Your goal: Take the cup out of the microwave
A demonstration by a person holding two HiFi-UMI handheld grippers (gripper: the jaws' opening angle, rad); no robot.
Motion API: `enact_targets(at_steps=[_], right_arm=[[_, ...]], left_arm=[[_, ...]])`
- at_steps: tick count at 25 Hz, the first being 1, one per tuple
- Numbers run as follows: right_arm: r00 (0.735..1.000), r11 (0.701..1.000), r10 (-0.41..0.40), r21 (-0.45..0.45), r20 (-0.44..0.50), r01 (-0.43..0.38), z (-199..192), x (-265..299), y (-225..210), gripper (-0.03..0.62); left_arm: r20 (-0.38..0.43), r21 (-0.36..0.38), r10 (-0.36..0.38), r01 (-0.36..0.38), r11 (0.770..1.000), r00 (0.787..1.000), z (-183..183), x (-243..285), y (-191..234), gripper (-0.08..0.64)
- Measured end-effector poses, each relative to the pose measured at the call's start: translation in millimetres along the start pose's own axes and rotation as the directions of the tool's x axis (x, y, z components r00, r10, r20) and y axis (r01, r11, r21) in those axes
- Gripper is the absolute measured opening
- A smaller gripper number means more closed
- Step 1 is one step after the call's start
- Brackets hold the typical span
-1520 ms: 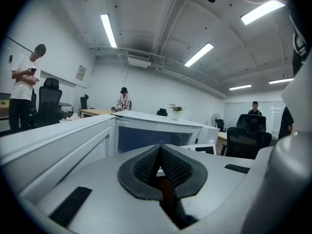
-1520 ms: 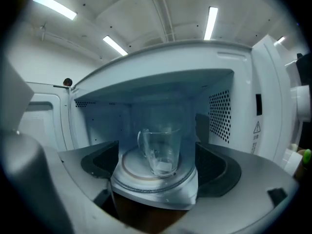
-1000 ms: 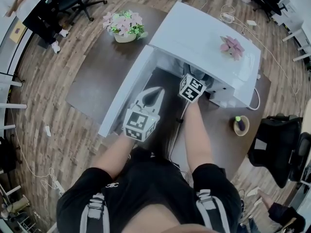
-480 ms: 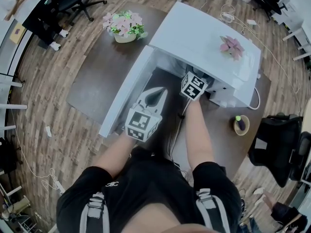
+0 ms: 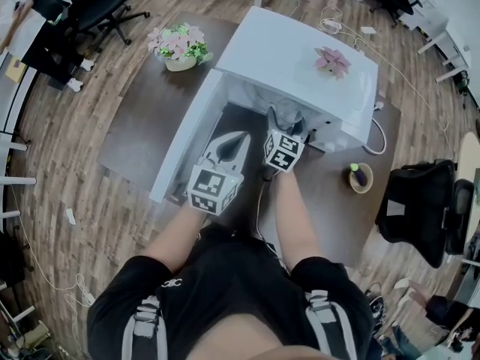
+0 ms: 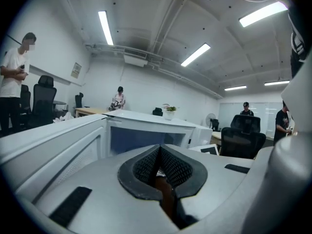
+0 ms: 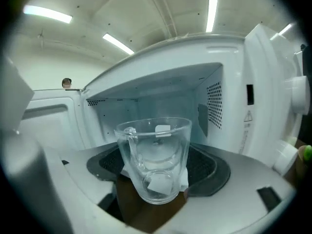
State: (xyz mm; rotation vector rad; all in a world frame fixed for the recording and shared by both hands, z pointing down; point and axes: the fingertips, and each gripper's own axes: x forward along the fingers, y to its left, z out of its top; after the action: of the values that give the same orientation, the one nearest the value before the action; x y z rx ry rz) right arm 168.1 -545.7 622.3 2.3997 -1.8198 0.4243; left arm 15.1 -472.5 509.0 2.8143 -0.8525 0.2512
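A clear glass cup (image 7: 156, 160) with a handle sits between the pads of my right gripper (image 7: 157, 172), which is shut on it. Behind it gapes the white microwave (image 7: 161, 96). In the head view the cup (image 5: 287, 116) hangs just in front of the microwave (image 5: 300, 51), with the right gripper (image 5: 286, 126) level behind it. The microwave door (image 5: 184, 137) stands swung out to the left. My left gripper (image 5: 237, 139) hovers beside the door, left of the right one. Its pads (image 6: 170, 167) meet with nothing between them.
The microwave stands on a dark brown table (image 5: 142, 118). A flower pot (image 5: 178, 45) is at the table's far left and a pink flower (image 5: 332, 60) lies on the microwave's top. A small bowl (image 5: 361, 177) sits at the right, near a black office chair (image 5: 420, 208).
My right gripper has drawn back from inside the microwave towards me, bringing the cup out with it. The left gripper has shifted only slightly.
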Motion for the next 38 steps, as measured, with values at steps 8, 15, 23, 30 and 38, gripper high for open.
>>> enact_targets(at_steps=[8, 15, 23, 30, 38], right_arm=[[0.999, 0.998, 0.052, -0.036, -0.004, -0.052, 10.9, -77.8, -6.3, 0.380], [0.991, 0.993, 0.105, -0.070, 0.084, -0.099, 63.7, -147.1, -18.1, 0.379], [0.983, 0.998, 0.059, -0.043, 0.173, -0.053, 123.6, -207.8, -44.4, 0.379], [0.979, 0.999, 0.031, -0.050, 0.200, -0.022, 140.9, -232.6, -65.5, 0.380], [0.972, 0.998, 0.034, -0.054, 0.230, -0.022, 148.1, -237.9, -71.8, 0.380]], left_arm=[[0.040, 0.010, 0.030, -0.030, 0.999, 0.999, 17.1, -25.6, -24.7, -0.006], [0.058, 0.004, 0.043, -0.044, 0.999, 0.997, 28.8, -38.7, -61.9, -0.006], [0.123, 0.046, 0.014, -0.020, 0.999, 0.992, 60.8, -40.6, -97.7, -0.006], [0.164, 0.090, -0.010, -0.004, 0.996, 0.986, 82.0, -40.3, -112.0, -0.006], [0.174, 0.129, -0.032, 0.009, 0.992, 0.984, 90.0, -34.5, -118.5, -0.006]])
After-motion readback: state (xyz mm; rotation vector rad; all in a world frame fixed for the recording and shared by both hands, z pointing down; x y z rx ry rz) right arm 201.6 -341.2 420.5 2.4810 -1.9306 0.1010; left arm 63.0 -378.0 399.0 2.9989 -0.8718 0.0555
